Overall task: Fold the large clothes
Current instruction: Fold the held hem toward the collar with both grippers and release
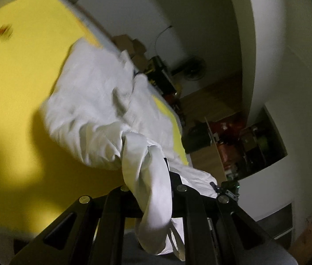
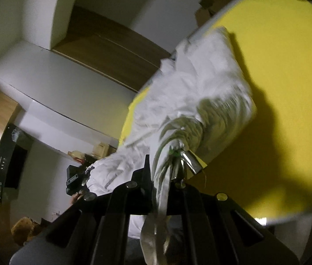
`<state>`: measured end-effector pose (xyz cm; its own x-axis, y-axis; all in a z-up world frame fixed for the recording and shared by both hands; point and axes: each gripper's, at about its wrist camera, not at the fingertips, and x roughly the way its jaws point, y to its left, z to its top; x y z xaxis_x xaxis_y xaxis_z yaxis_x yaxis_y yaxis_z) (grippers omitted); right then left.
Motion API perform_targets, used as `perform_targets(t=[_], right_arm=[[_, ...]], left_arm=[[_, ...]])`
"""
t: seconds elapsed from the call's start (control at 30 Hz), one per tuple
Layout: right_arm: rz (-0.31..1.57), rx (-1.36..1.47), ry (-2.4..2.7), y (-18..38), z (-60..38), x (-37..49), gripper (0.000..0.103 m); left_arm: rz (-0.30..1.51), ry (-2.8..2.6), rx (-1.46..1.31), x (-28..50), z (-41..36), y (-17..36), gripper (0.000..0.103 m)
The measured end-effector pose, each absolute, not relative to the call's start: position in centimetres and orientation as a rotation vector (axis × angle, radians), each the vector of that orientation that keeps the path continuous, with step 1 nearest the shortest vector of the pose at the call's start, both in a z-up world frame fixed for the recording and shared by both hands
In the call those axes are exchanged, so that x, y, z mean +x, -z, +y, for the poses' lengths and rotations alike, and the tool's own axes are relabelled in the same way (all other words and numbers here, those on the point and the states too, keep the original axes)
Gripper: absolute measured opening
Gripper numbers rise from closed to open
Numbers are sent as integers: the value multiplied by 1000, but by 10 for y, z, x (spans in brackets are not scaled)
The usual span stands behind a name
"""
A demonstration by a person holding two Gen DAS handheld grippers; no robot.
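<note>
A white garment [image 1: 94, 110] lies crumpled on a yellow table top [image 1: 19, 77], with part of it lifted toward me. My left gripper [image 1: 153, 176] is shut on a bunched white fold of it, which hangs down between the fingers. In the right wrist view the same garment [image 2: 200, 92] stretches from the yellow table top [image 2: 277, 77] up to my right gripper [image 2: 167, 172], which is shut on a pinched fold. The other gripper [image 2: 76, 178] shows at the garment's far end. Both views are tilted and blurred.
The table's far edge [image 1: 103, 35] runs diagonally. Beyond it stand cardboard boxes [image 1: 131, 46], a fan [image 1: 193, 68] and cluttered shelves [image 1: 244, 141]. In the right wrist view, white walls and wooden cabinets [image 2: 103, 44] lie to the left.
</note>
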<state>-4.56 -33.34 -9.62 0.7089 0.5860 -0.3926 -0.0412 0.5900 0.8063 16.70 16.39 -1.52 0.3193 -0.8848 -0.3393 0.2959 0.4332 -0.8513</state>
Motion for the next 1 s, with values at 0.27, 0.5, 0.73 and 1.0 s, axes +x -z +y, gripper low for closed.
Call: perform_targets(t=[0.27,0.5,0.73,1.0], right_arm=[[637,880,-392,47,-362,61,5],[635,952,-319,43,-391,166,5],[655,974,-210,65,-409,247,5],[682,974,-110,110,-427,316,5]], left_arm=[[876,872,-754,291,114,-41,9],[895,753,-853,401,80,-30,9],[893,666,-889,466,61,-3,8],[928,568,-865,516,34,41,9]])
